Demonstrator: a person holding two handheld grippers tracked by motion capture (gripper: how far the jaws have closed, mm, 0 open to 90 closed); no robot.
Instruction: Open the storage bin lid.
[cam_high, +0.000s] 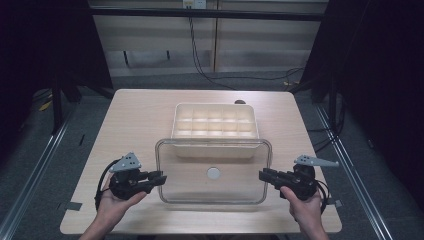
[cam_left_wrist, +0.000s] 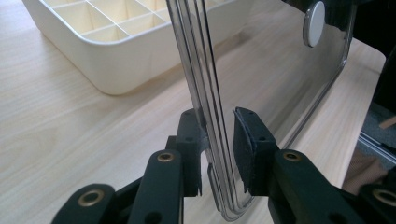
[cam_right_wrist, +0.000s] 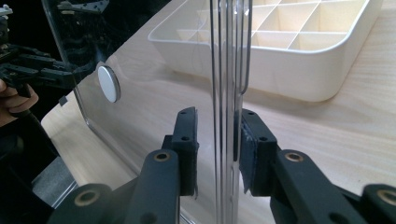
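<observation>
I hold the clear lid (cam_high: 214, 172) by its left and right edges, near side of the table (cam_high: 130, 120), just before the cream divided tray (cam_high: 215, 121). The left gripper (cam_high: 159, 178) and the right gripper (cam_high: 263, 174) each pinch a rim. The smooth plastic could slip and tilt, then knock the tray. I can read no writing anywhere.

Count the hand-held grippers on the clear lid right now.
2. The left hand-held gripper is at the clear lid's left edge; the right hand-held gripper is at its right edge. Each has the lid's rim between its jaws, in front of the cream divided tray.
</observation>
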